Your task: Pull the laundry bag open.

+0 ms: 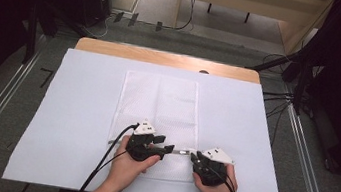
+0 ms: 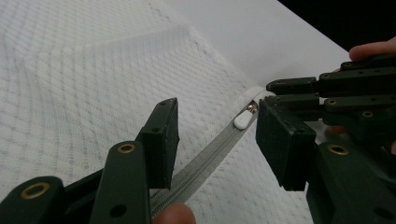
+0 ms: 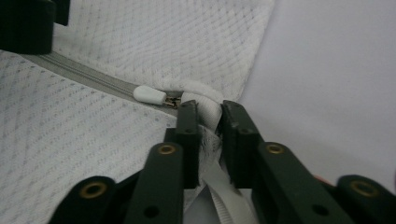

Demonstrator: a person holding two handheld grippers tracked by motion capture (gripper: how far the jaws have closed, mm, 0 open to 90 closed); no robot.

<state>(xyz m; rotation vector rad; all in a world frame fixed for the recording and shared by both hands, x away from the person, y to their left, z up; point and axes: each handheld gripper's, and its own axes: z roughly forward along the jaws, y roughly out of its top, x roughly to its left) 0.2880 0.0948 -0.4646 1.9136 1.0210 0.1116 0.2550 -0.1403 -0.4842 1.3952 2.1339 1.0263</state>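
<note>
White mesh bag (image 1: 157, 119) lies flat mid-table on a pale sheet (image 1: 75, 113), its zipper (image 2: 205, 161) running across near the front edge. Right tool (image 3: 205, 116) is clamped on the bag's fabric edge at the zipper's end, just beside the white zipper pull (image 3: 149, 95). Left tool (image 2: 217, 135) has jaws apart, straddling the zipper tape a little short of the pull, not gripping. Both tools sit close together near the table's front edge.
</note>
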